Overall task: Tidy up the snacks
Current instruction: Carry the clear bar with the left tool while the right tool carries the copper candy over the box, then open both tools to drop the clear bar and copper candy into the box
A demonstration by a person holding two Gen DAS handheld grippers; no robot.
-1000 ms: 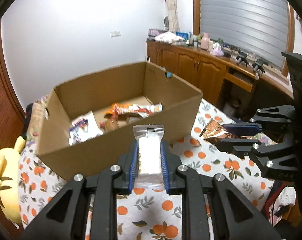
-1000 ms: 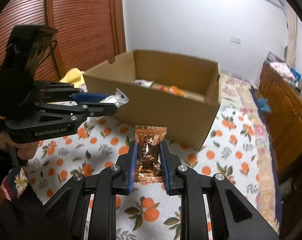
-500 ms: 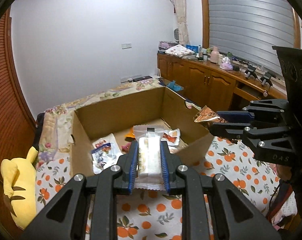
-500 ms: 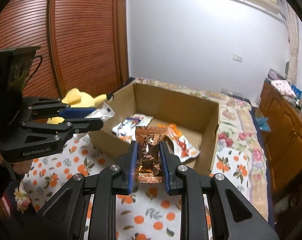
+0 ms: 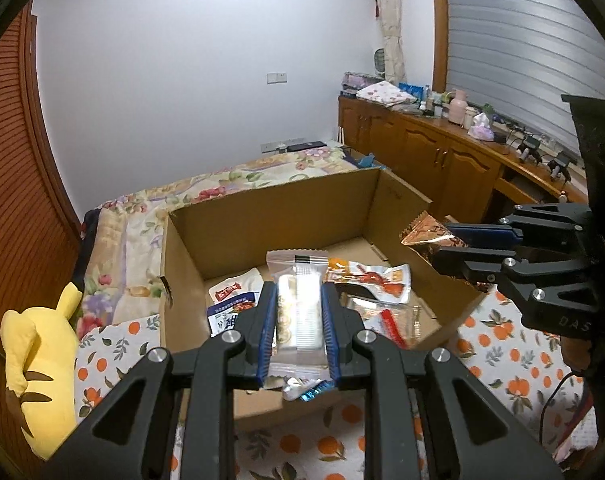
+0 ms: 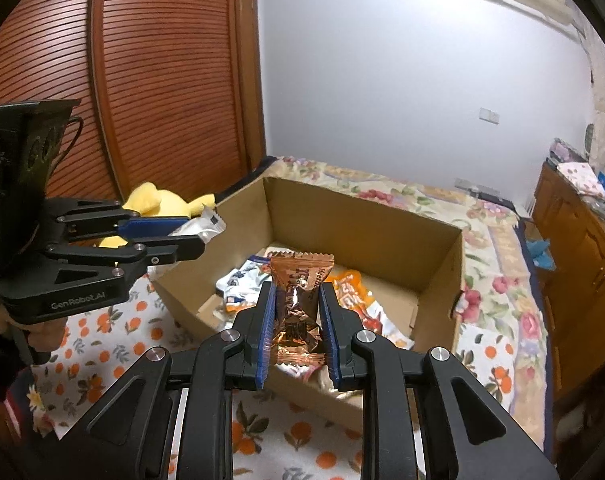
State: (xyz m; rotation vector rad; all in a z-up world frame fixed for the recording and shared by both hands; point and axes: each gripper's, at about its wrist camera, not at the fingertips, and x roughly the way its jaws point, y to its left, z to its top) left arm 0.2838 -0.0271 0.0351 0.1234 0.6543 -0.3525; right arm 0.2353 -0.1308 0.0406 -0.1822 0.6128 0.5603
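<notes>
Both packets hang over the cardboard box (image 5: pixel 190 240), long axes along fingers: left gripper (image 5: pixel 298 316) pinches white wafer pkt (image 5: pixel 300 312), right gripper (image 6: pixel 296 316) clamps copper candy wrapper (image 6: pixel 298 300), drop's straight down.

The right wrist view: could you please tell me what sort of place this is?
Most likely a bedroom: a bed with a floral quilt, a yellow plush toy, and a slatted wooden wardrobe door.

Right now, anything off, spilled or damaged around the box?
Nothing stands out. The cardboard box sits upright and intact, snack packets loose inside. The left gripper holds a white packet, the right gripper a copper wrapper; both are intact.
</notes>
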